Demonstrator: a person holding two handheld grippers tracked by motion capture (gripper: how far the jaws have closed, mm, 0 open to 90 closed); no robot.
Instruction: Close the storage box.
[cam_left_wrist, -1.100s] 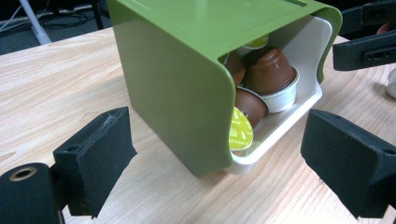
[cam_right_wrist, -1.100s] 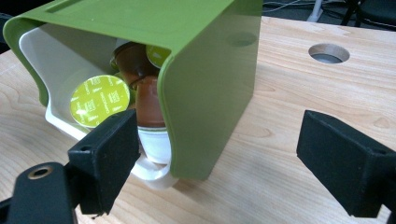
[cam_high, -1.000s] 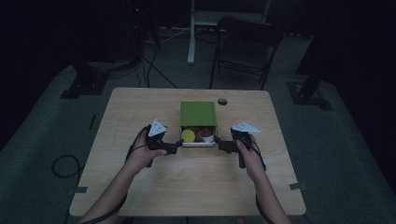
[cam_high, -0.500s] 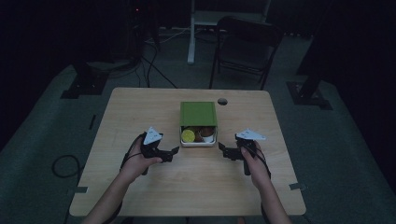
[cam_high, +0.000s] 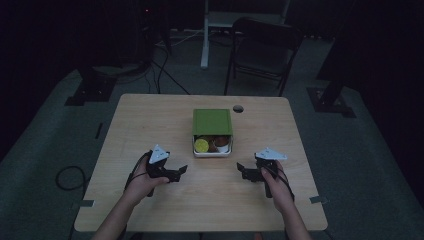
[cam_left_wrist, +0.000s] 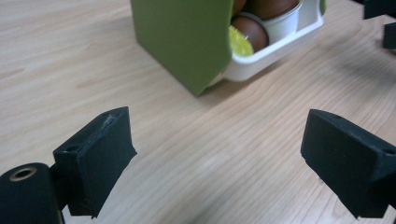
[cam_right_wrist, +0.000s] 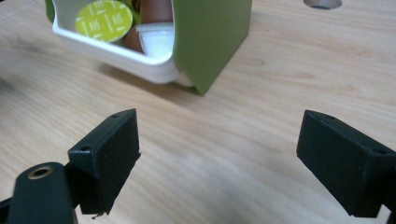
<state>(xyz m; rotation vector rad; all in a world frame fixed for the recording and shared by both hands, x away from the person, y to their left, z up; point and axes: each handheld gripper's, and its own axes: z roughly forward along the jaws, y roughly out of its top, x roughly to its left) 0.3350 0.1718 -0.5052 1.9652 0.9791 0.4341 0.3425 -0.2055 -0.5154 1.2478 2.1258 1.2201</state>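
So here's where I'm at: the white tray (cam_high: 212, 152) of coffee capsules sits mid-table, sticking partway out of its green sleeve (cam_high: 212, 121) toward my side, and both tongs are parked on the bare wood short of it. Left gripper (cam_high: 176, 172) is wide open with nothing in it, right gripper (cam_high: 243, 171) same deal, jaws spread and empty, one on each side of the tray's open end but clear of it. What worries me is the sleeve. It's light card by the look of it, so if I pinch the tray rim with one gripper and don't pin the sleeve with the other, the whole box will probably just skate across the table (cam_high: 150, 120) instead of sliding apart. Pinch the sleeve too hard and I'd guess it buckles and jams the tray. Also the capsules, like the yellow-lidded capsule (cam_right_wrist: 103, 20) near the front rim, look loosely packed, so a jerky pull could tip them out. And the room is pretty dark in the high view, so judging depth on approach is dicey; I'd lean on the gripper views.
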